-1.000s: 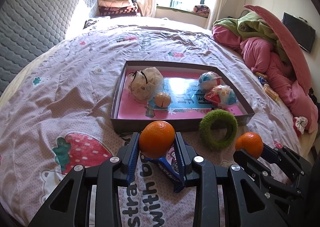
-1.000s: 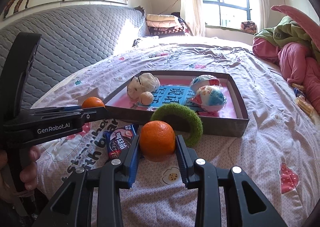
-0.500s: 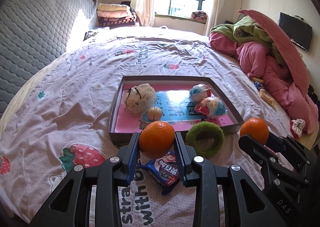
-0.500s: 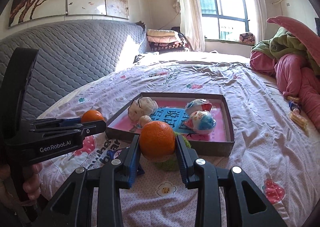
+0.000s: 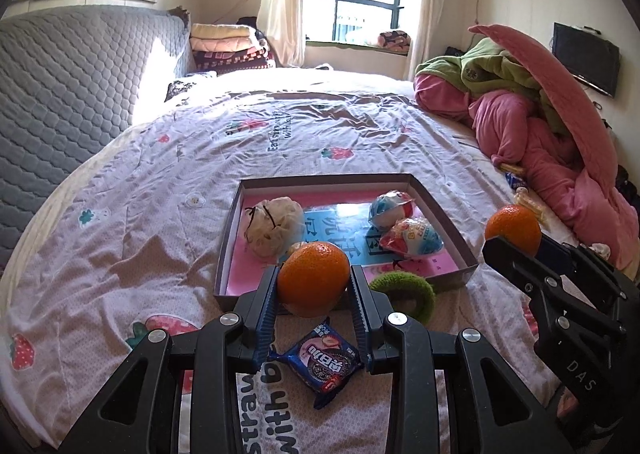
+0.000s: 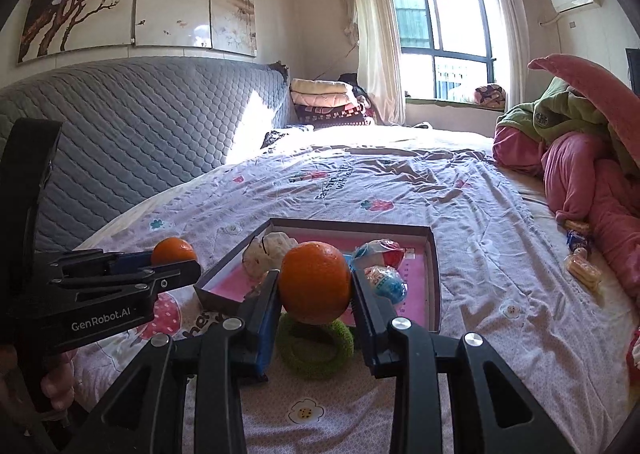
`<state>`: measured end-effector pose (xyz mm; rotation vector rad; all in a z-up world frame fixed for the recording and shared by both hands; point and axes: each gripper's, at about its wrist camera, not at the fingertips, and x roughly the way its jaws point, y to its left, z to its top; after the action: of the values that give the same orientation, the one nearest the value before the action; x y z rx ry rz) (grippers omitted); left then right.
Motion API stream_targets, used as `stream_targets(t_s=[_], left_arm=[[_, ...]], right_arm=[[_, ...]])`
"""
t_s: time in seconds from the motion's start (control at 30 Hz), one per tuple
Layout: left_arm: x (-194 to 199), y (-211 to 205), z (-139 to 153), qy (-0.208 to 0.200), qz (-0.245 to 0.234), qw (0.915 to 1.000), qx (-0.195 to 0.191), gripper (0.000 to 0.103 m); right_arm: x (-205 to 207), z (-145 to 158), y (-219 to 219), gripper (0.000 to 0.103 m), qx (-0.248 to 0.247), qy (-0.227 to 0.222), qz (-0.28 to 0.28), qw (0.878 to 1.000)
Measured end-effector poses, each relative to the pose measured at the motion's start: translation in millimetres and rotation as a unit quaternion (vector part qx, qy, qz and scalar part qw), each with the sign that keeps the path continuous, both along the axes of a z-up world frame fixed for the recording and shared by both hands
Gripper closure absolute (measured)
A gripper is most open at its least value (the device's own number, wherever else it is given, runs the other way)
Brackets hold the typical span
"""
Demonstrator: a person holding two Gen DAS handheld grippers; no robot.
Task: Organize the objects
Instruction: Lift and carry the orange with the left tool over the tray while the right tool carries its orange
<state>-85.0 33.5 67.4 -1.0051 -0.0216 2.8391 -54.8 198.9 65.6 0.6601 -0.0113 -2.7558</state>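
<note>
Oranges (image 5: 313,277) (image 6: 314,281) sit clamped in both jaws; box (image 5: 456,240) holds pouch (image 5: 274,228) and packets (image 5: 412,240).

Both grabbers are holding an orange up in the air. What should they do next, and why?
Probably carry the oranges forward over the box and lower them in. Each hand-held gripper, left and right, is shut on an orange just short of the box's near wall, and pink floor shows bare near the front.
</note>
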Motion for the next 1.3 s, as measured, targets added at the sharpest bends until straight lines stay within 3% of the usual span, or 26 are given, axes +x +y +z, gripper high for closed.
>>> stream_targets(t_s=[1.3], left_arm=[[-55.3,-8.5,17.5,0.020,0.015,0.9997,0.006,0.068]], right_arm=[[-45.1,17.7,27.0,0.068,0.014,0.021,-0.036,0.999]])
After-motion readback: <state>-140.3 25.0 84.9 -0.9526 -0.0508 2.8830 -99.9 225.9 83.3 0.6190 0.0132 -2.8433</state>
